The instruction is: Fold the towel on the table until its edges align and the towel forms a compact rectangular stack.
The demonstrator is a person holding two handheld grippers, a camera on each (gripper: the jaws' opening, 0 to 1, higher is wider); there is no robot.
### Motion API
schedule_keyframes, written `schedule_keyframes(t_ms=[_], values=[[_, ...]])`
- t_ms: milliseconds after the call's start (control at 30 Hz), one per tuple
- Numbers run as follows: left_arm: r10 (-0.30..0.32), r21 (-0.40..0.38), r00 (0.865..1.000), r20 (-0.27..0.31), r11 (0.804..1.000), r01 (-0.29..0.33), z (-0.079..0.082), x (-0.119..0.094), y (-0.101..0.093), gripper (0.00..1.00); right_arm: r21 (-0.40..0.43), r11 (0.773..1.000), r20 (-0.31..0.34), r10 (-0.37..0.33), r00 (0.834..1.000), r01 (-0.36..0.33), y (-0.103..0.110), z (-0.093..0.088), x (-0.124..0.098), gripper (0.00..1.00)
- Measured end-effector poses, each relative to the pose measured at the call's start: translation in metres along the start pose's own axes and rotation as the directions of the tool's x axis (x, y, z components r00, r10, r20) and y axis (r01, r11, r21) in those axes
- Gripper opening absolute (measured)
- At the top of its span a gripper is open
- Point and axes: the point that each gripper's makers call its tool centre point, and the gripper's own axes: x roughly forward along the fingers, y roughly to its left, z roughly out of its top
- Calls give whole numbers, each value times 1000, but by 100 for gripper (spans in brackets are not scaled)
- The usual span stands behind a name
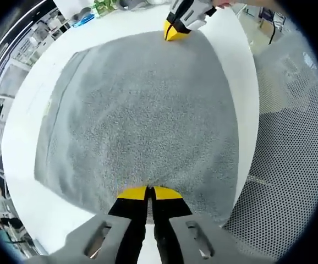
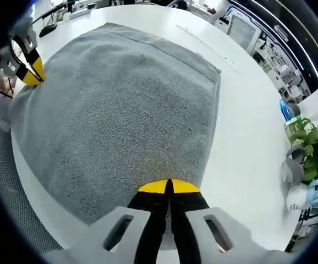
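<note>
You're pinching both grippers, left gripper (image 1: 149, 193) and right gripper (image 2: 168, 187), closed on the towel (image 1: 142, 115) edge at your jaw tips; next you're likely lifting, carrying forward evenly.

grey towel (image 1: 142, 115) flat on white table (image 1: 32, 198)

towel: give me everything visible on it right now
The towel is grey terry with a looped, nubbly pile and a flat hemmed band along one edge. It lies spread flat on the white table, roughly rectangular; whether it is already doubled, I can't tell. The left claw is shut on one edge, and the right claw is shut on the opposite edge. One side lies close to the table's edge, beside a perforated surface.
</note>
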Motion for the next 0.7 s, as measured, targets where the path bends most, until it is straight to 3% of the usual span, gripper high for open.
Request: schedule_keyframes(t_ms=[100, 233, 467, 700], values=[[-8, -24, 1000, 4, 1000, 9, -4, -1, 1, 3, 70, 997, 36, 31, 999, -33, 6, -2, -3, 0], [-26, -74, 1000, 15, 997, 27, -8, -2, 3, 3, 53, 998, 46, 37, 998, -39, 13, -4, -6, 0], [-8, -39, 1000, -27, 999, 7, -7, -1, 1, 3, -108, 993, -48, 34, 998, -39, 18, -4, -6, 0], [27, -78, 999, -31, 997, -29, -10, -3, 0, 2, -223, 973, -119, 37, 992, -63, 21, -6, -6, 0]])
